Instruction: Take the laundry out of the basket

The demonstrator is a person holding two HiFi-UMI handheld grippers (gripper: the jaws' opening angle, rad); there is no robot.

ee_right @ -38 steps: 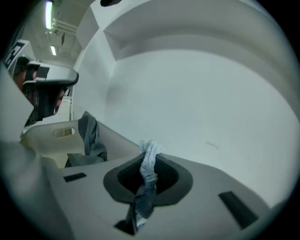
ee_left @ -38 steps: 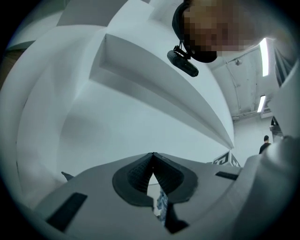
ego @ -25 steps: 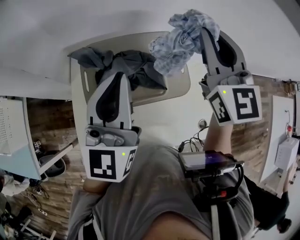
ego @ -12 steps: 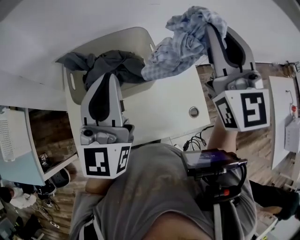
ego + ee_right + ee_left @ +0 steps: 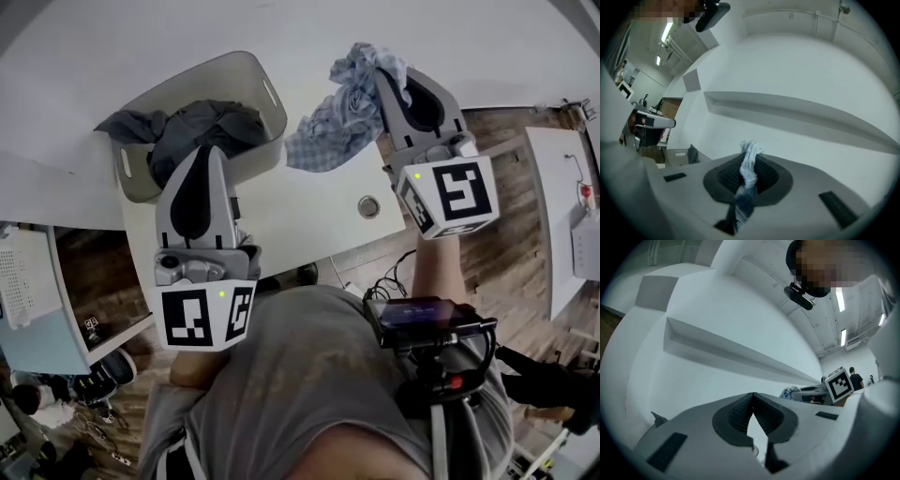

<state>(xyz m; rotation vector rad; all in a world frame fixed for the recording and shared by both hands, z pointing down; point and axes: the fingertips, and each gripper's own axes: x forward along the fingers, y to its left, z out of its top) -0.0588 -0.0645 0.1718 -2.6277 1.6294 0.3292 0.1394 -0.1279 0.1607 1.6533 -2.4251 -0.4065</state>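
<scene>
One piece in: pinches a pale checked cloth [image 5: 333, 112] in the right gripper [image 5: 380, 75] over the tabletop [image 5: 300, 211] beside the basket [image 5: 267, 89], likely needs to lay it on the bare stretch clear of the near edge, then to send the closed, empty left gripper [image 5: 204, 155] for the dark laundry [image 5: 202, 127] heaped inside.

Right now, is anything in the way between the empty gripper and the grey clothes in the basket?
Nothing visible is. The left gripper, shut and empty, points at the grey clothes heaped in the basket; the right gripper holds the blue cloth aside.
</scene>
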